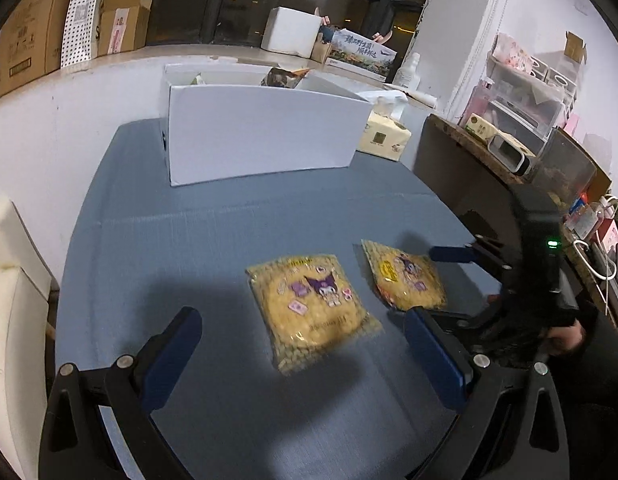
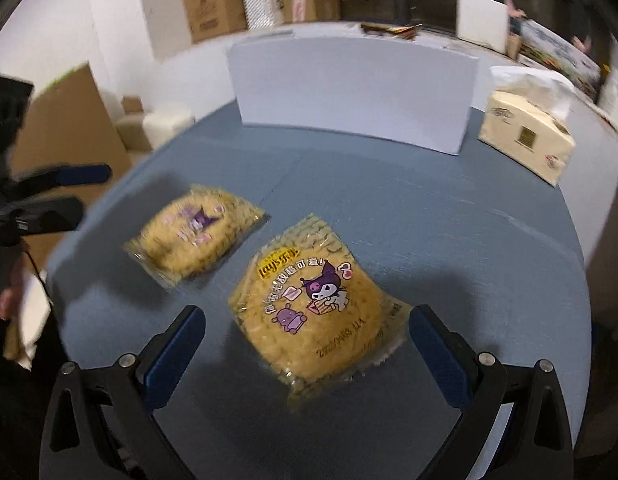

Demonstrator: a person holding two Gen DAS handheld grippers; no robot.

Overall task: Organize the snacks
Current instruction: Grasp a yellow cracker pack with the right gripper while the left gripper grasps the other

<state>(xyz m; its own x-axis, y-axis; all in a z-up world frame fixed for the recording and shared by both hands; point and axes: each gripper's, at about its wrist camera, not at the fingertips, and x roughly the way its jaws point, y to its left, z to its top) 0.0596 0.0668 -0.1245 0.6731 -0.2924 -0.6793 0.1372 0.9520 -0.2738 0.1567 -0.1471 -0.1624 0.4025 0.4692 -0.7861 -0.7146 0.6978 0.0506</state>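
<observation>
**Two snack packets on the blue surface, both grippers spread wide**

Two yellow noodle snack packets lie flat on the blue surface [image 1: 189, 240], near each other but apart. The left hand-held gripper [image 1: 303, 340] hovers with its jaws wide apart, holding nothing, and the left packet [image 1: 313, 308] sits between its blue fingers [image 1: 173, 356]. The right hand-held gripper [image 2: 307, 340] is likewise spread open and empty, framing the right packet [image 2: 317, 312], whose purple cartoon print faces up. At the far side of the surface stands a white box [image 1: 261, 136], its compartments open at the top, with a cream tissue pack [image 1: 383, 138] just beside its right end.
</observation>
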